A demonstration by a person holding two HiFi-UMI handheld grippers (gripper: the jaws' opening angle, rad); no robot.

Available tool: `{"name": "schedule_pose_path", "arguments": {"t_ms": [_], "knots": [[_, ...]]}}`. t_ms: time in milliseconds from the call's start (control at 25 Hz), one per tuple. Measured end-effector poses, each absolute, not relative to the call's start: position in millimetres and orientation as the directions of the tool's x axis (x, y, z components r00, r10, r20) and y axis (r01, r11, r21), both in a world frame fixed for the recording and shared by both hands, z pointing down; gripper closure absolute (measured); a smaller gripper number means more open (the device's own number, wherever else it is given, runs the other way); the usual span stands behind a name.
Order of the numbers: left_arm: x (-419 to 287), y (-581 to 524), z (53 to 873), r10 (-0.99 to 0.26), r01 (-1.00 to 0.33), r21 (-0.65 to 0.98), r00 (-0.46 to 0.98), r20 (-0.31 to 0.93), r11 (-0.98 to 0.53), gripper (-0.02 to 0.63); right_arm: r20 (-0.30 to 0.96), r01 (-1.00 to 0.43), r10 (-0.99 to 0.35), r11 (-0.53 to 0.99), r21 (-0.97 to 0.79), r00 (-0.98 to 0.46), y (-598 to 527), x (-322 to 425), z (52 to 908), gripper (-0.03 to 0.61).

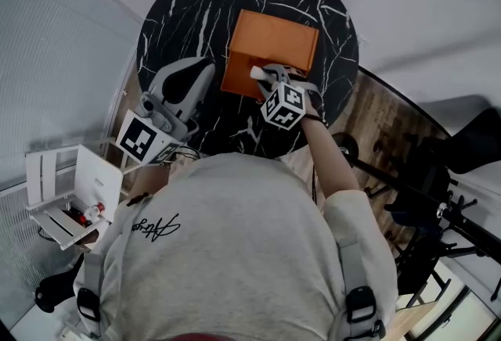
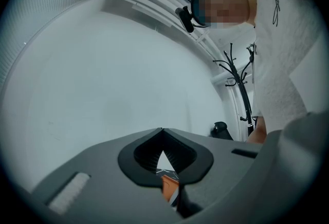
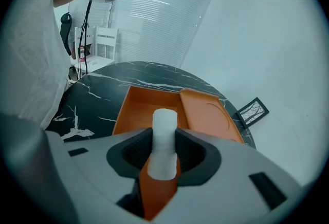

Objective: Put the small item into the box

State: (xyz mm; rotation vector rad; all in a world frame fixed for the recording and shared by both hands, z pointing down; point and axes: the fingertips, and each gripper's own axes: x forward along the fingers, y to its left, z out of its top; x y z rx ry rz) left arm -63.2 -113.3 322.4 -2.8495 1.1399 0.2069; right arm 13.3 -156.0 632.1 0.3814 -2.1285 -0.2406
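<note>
An open orange box (image 1: pixel 274 38) lies on the round black marble table (image 1: pixel 180 11). In the right gripper view its tray (image 3: pixel 146 107) sits left of the flipped-back lid (image 3: pixel 211 115). My right gripper (image 1: pixel 266 77) is shut on a small white cylinder (image 3: pixel 164 138), held upright at the box's near edge, and its tip (image 1: pixel 257 73) shows in the head view. My left gripper (image 1: pixel 196 73) rests over the table's left part, away from the box. It points up at a pale wall, jaws together with nothing between them (image 2: pixel 163 152).
A small framed picture (image 3: pixel 252 111) lies just beyond the table's far edge. A white shelf unit (image 1: pixel 70 191) stands to the left of the person. A black chair and stand legs (image 1: pixel 438 175) crowd the right side. A coat rack (image 2: pixel 239 79) stands by the wall.
</note>
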Motion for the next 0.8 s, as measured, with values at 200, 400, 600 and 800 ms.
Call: {"name": "schedule_pose_path", "arguments": {"t_ms": [200, 400, 600, 800], "knots": [[-68, -113, 323, -0.691, -0.700, -0.008, 0.706, -0.152, -0.714, 0.612, 0.795, -0.156, -0.340, 0.940, 0.303, -0.503, -156, 10, 642, 0.442], [-70, -112, 326, -0.698, -0.706, -0.004, 0.701, -0.144, -0.708, 0.612, 0.811, -0.138, -0.330, 0.943, 0.302, -0.483, -157, 9, 649, 0.442], [-72, -112, 327, -0.702, -0.709, 0.000, 0.697, -0.145, -0.705, 0.611, 0.839, -0.119, -0.304, 0.952, 0.281, -0.452, -157, 11, 659, 0.442], [-75, -112, 327, -0.705, -0.712, -0.003, 0.695, -0.144, -0.702, 0.612, 0.856, -0.113, -0.284, 0.959, 0.261, -0.432, -154, 14, 670, 0.442]]}}
